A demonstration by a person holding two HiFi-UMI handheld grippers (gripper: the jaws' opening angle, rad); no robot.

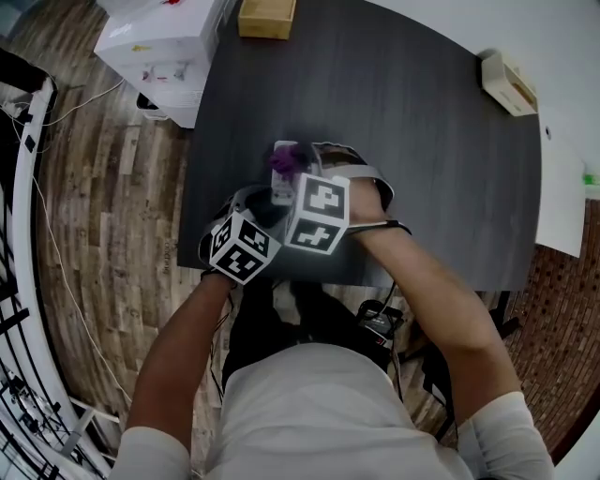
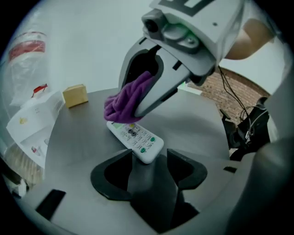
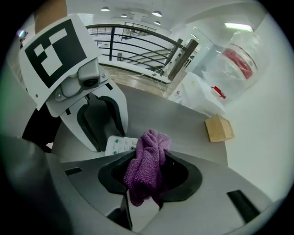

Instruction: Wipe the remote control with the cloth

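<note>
A white remote control (image 1: 282, 184) lies lengthwise on the dark table (image 1: 422, 141), close to its front edge. My left gripper (image 2: 149, 158) is shut on the remote's (image 2: 135, 136) near end. My right gripper (image 3: 149, 158) is shut on a bunched purple cloth (image 3: 147, 167). It reaches down from above, and the cloth (image 2: 126, 101) rests on the remote's far end, over the display. In the right gripper view the remote (image 3: 120, 144) shows just behind the cloth, between the left gripper's fingers (image 3: 120, 114). In the head view the two marker cubes hide most of both jaws.
A tan box (image 1: 267, 17) sits at the table's far edge. White cartons (image 1: 159, 47) and a clear plastic bag (image 3: 234, 59) stand off the table's far left corner. Another small box (image 1: 508, 82) lies at the far right corner. Cables hang below the front edge.
</note>
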